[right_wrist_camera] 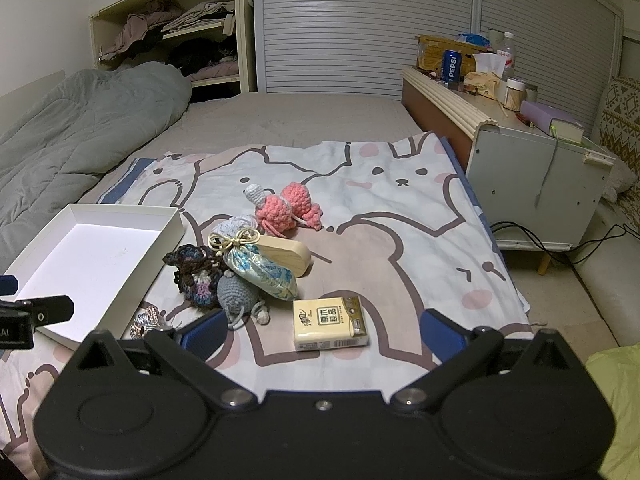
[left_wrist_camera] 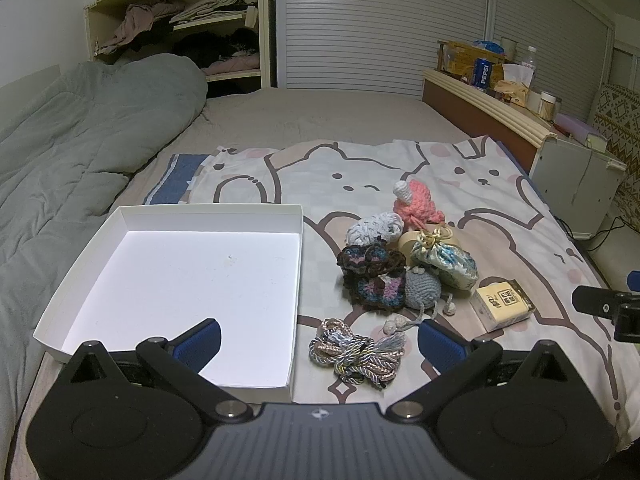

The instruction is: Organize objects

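An empty white box (left_wrist_camera: 96, 280) lies on the bed at the left; it also shows in the right wrist view (right_wrist_camera: 160, 236). Right of it is a pile: a pink crochet toy (left_wrist_camera: 418, 202), a brocade pouch (left_wrist_camera: 448, 262), a dark crochet piece (left_wrist_camera: 370, 276), a grey crochet mouse (left_wrist_camera: 422, 290), a wooden case (right_wrist_camera: 286, 254). A cord bundle (left_wrist_camera: 356, 354) lies between my open left gripper's (left_wrist_camera: 320, 346) fingers. A yellow tissue pack (right_wrist_camera: 330, 322) lies between my open right gripper's (right_wrist_camera: 320, 336) fingers. Both grippers are empty.
A cartoon-print cloth (left_wrist_camera: 360, 172) covers the near bed. A grey duvet (left_wrist_camera: 80, 120) is heaped at the left. A cluttered headboard shelf (right_wrist_camera: 460, 92) and a white cabinet (right_wrist_camera: 536, 184) stand at the right. Open shelves (left_wrist_camera: 180, 28) with clothes are behind.
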Available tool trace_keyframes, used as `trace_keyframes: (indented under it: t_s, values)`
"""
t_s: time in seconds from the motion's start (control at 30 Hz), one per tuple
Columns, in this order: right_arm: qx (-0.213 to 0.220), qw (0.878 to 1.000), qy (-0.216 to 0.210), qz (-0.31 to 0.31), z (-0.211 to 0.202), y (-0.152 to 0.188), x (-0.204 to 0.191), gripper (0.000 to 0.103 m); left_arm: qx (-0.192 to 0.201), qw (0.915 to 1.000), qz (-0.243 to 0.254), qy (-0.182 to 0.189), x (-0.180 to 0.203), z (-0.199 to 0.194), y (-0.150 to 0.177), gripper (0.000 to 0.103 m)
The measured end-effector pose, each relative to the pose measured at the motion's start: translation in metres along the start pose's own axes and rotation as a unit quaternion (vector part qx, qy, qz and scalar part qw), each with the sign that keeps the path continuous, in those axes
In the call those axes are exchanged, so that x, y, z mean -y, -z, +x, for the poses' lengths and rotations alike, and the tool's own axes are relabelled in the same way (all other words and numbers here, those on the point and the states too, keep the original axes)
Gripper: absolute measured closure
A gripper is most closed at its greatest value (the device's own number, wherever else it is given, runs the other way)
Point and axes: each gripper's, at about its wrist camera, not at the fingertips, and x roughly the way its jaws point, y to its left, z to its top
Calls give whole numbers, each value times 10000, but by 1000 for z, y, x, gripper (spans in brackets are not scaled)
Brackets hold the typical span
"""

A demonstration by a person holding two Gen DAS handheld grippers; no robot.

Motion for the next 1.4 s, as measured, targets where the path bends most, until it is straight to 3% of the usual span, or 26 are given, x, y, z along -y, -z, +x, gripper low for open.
trace_keyframes:
  t_s: [1.4]
  values:
    - [-6,10000,2,2,1,0,1,0,-22,10000,2,-3,-3,0,-1,0]
